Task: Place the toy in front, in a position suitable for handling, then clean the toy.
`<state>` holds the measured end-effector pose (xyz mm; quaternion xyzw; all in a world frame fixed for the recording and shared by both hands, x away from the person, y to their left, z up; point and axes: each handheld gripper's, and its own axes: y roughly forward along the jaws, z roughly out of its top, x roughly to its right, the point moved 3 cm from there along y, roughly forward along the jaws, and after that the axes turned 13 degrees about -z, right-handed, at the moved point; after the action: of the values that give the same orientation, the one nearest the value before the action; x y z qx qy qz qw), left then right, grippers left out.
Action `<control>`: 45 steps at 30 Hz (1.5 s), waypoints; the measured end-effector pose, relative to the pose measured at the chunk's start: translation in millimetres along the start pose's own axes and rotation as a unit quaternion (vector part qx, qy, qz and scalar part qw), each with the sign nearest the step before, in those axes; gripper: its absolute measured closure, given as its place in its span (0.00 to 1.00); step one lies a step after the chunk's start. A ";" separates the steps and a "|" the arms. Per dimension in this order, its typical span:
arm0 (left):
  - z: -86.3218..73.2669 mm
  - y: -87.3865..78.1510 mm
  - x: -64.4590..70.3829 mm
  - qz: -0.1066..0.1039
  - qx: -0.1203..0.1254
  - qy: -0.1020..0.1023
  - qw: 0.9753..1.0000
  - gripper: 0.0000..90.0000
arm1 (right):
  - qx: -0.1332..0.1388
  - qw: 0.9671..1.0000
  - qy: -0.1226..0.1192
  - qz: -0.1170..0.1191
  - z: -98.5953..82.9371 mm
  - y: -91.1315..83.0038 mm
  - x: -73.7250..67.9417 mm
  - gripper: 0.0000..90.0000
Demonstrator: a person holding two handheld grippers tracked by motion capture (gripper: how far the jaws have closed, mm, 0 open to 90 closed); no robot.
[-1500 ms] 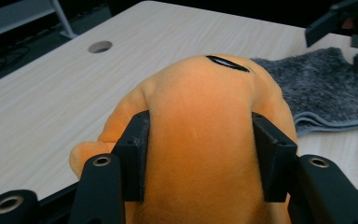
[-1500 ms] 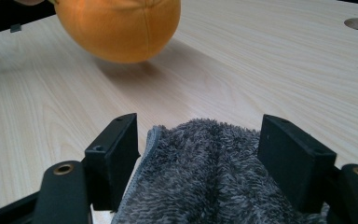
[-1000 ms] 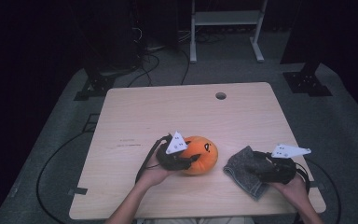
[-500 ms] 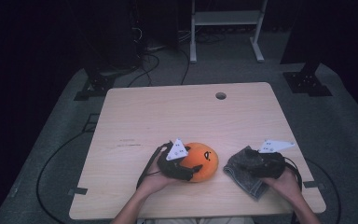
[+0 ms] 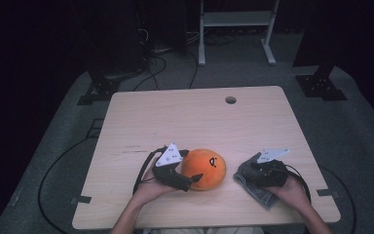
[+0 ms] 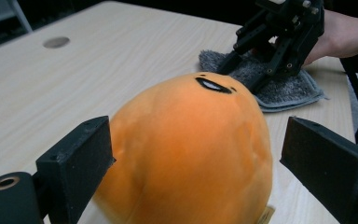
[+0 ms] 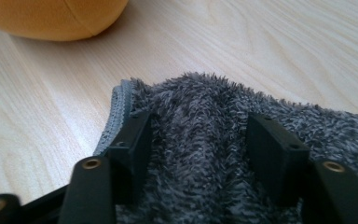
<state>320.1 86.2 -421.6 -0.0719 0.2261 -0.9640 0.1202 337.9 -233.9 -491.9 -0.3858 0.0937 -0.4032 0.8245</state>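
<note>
Leftmost, the left hand-held gripper (image 5: 191,179) sits near the tabletop's (image 5: 185,117) front edge, left of centre. Jaws wide, one on each side of the orange plush toy (image 5: 203,168), neither pad visibly pressing into it. In the left gripper view the plush (image 6: 191,149) bulges between the two black pads with gaps on both sides; its small dark face mark points up and away.

Centre: plush rests on the tabletop, between the two grippers, close to the front edge.

Right: the right hand-held gripper (image 5: 247,171) is down on the grey towel (image 5: 260,193), which lies toward the front right corner, just beside the plush but apart from it. In the right gripper view the jaws stand fairly narrow, a ridge of towel pile (image 7: 205,140) bunched up between them; whether they pinch it fully I cannot tell.

Judgement on the step: looks like taking hold of both items. For the plush, close slowly across its widest part, low enough that it doesn't squirt out upward. For the towel, gather a proper fold near the stitched hem (image 7: 116,112) before lifting, otherwise only fibres get caught.
</note>
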 end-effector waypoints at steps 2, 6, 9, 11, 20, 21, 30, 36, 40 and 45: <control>-7.2 -3.5 -5.1 0.015 -0.011 0.000 1.000 0.11 | 0.000 1.000 -0.001 0.004 -1.4 1.5 -0.8 0.56; -21.9 0.2 -13.3 -0.002 -0.027 -0.035 0.999 0.16 | 0.007 1.000 -0.001 0.011 -3.3 -0.2 -2.5 0.77; -29.2 7.3 -14.5 -0.013 -0.029 -0.046 0.998 0.21 | 0.004 1.000 0.003 0.013 -3.7 -0.9 -1.6 0.83; -28.6 8.1 -13.5 -0.010 -0.028 -0.042 0.999 0.21 | 0.001 1.000 0.012 0.014 -4.1 -2.3 0.1 0.86; -25.4 15.6 -6.5 -0.002 -0.028 -0.022 0.999 0.28 | 0.124 0.991 0.013 0.051 16.1 -49.8 -5.9 0.86; -24.5 16.6 -5.8 -0.004 -0.025 -0.020 0.999 0.28 | 0.135 0.989 0.006 0.054 21.6 -53.4 -9.7 0.86; -19.1 22.9 -7.1 0.000 -0.013 -0.022 1.000 0.32 | 0.169 0.981 -0.055 0.082 57.7 -51.9 -48.5 0.86; -17.2 27.5 -5.6 -0.002 -0.012 -0.026 1.000 0.32 | 0.165 0.979 -0.088 0.079 72.8 -42.1 -67.3 0.85; -18.7 27.9 -6.2 -0.002 -0.022 -0.035 0.999 0.33 | 0.160 0.980 -0.100 0.062 79.7 -29.8 -80.4 0.74; -22.5 25.4 -11.0 0.002 -0.027 -0.047 0.999 0.34 | 0.178 0.975 -0.134 0.021 75.2 -24.1 -86.0 0.84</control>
<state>331.4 76.5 -454.0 -0.1195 0.2466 -0.9528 0.1307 302.1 -137.5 -436.6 -0.2811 -0.0828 -0.3403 0.8935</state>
